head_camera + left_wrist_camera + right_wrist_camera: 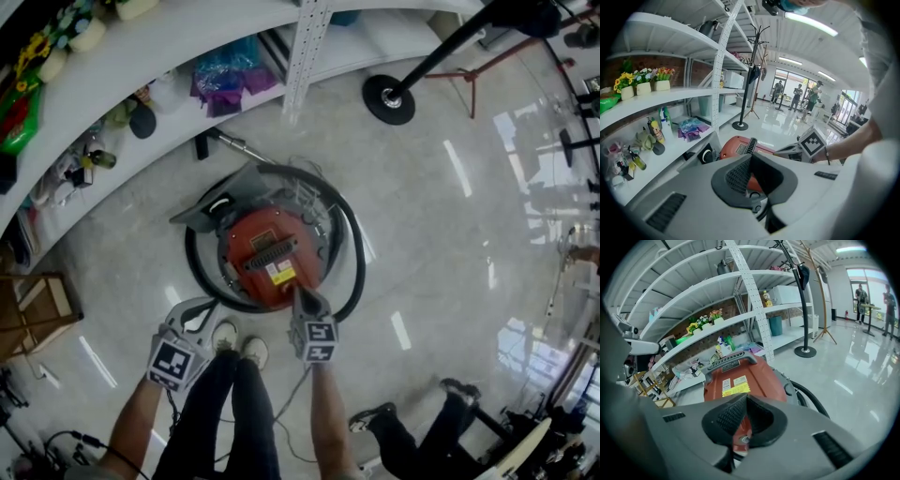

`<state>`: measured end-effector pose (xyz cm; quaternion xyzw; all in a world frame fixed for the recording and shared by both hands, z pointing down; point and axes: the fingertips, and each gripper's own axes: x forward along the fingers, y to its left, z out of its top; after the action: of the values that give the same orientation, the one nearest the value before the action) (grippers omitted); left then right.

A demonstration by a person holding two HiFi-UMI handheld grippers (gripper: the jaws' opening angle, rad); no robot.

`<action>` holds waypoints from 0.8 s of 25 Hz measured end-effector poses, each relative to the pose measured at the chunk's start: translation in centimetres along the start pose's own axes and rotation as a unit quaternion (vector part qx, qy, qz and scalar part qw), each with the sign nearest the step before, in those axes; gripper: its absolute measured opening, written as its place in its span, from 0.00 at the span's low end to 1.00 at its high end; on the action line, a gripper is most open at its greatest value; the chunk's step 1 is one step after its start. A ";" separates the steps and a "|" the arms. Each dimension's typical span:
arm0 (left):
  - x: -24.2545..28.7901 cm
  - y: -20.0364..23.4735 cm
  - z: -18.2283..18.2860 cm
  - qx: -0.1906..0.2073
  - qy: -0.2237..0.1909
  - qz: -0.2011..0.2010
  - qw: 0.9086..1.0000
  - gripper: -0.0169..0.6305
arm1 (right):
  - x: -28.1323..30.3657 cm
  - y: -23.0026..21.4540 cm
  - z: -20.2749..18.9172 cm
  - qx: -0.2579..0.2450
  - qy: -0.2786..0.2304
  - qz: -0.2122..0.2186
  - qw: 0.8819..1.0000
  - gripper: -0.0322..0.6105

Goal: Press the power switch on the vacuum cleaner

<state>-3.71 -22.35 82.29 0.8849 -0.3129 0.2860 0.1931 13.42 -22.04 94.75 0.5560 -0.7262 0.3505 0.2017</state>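
The red canister vacuum cleaner point(270, 255) stands on the floor just ahead of my feet, with its black hose point(352, 253) looped around it. My right gripper point(302, 292) is shut and empty, its tips down at the near edge of the red top, below the yellow label point(735, 389). In the right gripper view a small round part point(744, 439) shows under the shut tips point(746, 401); whether they touch it is hidden. My left gripper point(208, 307) hangs shut and empty to the left, off the vacuum point(740, 146).
White curved shelves point(141, 84) with bottles, flower pots and bags run behind the vacuum. A coat stand's round base point(388, 98) sits at the back right. A wooden frame point(37, 309) is at the left. Another person's legs point(412, 436) are at the lower right.
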 end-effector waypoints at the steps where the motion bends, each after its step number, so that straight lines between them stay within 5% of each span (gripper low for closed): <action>1: -0.1 0.1 0.1 0.001 -0.001 0.001 1.000 0.04 | -0.2 0.1 0.1 -0.001 0.000 0.000 1.000 0.07; 20: -1.6 -1.5 2.7 -0.003 -0.020 0.001 1.000 0.04 | -6.7 3.4 4.4 0.009 -0.050 0.009 0.999 0.07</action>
<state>-2.73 -21.98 78.99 0.8895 -0.3182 0.2680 0.1891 12.67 -20.32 86.27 0.5682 -0.7372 0.3302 0.1571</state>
